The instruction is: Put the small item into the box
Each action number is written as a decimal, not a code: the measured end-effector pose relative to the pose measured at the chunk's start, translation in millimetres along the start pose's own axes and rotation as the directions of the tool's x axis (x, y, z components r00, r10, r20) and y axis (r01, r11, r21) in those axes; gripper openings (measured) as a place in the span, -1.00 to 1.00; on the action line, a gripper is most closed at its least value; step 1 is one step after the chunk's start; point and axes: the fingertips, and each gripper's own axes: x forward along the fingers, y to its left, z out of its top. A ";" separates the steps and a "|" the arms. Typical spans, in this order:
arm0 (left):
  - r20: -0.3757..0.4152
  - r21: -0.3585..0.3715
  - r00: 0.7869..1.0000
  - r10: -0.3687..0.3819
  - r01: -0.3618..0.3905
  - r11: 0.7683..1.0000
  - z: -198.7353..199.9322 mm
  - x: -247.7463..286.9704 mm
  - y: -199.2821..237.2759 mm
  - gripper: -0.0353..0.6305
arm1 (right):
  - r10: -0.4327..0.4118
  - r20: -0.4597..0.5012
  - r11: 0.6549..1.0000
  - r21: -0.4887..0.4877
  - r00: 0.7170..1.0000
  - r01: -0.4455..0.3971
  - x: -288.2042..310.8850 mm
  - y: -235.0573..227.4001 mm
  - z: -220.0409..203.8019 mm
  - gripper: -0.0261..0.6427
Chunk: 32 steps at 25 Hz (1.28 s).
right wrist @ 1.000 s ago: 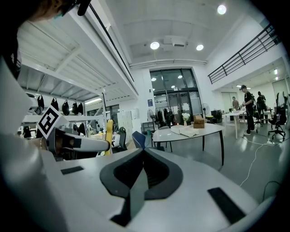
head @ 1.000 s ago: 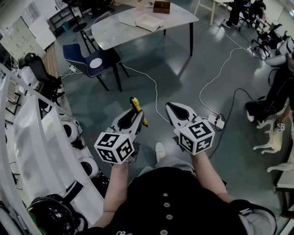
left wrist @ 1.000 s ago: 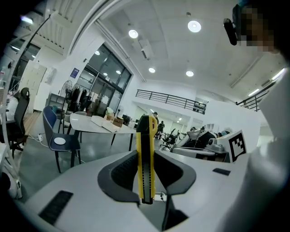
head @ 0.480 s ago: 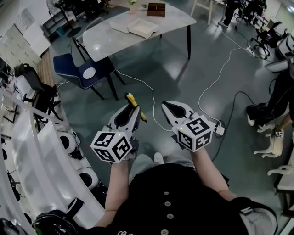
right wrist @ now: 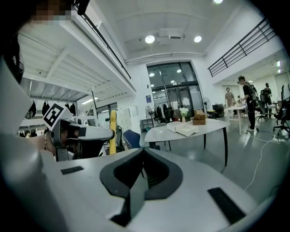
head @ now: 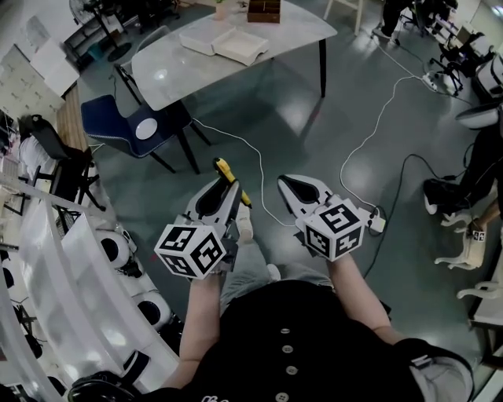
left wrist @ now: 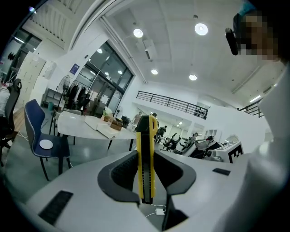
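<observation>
A yellow and black utility knife [head: 225, 169] stands up between the jaws of my left gripper [head: 229, 185], which is shut on it; in the left gripper view the knife [left wrist: 146, 154] rises straight from the pads. My right gripper [head: 285, 181] is shut with nothing in it, level with the left one above the floor. From the right gripper view the knife [right wrist: 112, 131] shows at the left. A white open box [head: 236, 44] and a small brown box [head: 264, 11] lie on the pale table [head: 306, 30] far ahead.
A blue chair [head: 141, 129] stands at the table's near left corner. White cables [head: 259, 153] and a power strip [head: 376, 223] lie on the grey floor. White curved shelving [head: 55, 259] runs along the left. A person's shoe [head: 244, 221] shows between the grippers.
Both grippers hold their pose and the knife stays gripped. The table and chair have shifted left in the head view, and a shoe has stepped forward between the grippers.
</observation>
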 end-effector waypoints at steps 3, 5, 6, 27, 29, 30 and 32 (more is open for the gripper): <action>-0.007 -0.010 1.000 -0.006 0.006 1.000 11.0 19.0 14.6 -0.52 | -0.008 -0.012 1.000 0.007 1.000 0.008 21.4 -13.8 7.0 -0.91; -0.008 -0.007 1.000 -0.014 0.014 1.000 19.7 33.1 26.6 -0.52 | -0.012 -0.013 1.000 0.012 1.000 0.012 38.2 -23.4 12.9 -0.91; -0.007 -0.006 1.000 -0.018 0.018 1.000 23.8 40.2 34.0 -0.52 | -0.015 -0.013 1.000 0.011 1.000 0.015 47.4 -27.8 15.9 -0.91; -0.081 0.016 0.985 -0.151 0.153 0.988 117.3 220.4 205.3 -0.52 | -0.125 0.036 0.992 0.015 0.991 0.125 256.6 -135.1 92.2 -0.91; -0.082 0.013 0.983 -0.163 0.164 0.986 124.0 232.8 216.0 -0.52 | -0.145 0.037 0.989 0.020 0.989 0.145 269.4 -145.3 97.1 -0.91; -0.083 0.011 0.982 -0.168 0.169 0.985 126.1 238.0 220.3 -0.52 | -0.154 0.035 0.988 0.021 0.988 0.153 274.5 -149.4 98.6 -0.91; -0.087 0.003 0.980 -0.177 0.178 0.984 128.6 247.7 227.5 -0.52 | -0.166 0.027 0.986 0.019 0.986 0.165 282.9 -156.5 100.8 -0.91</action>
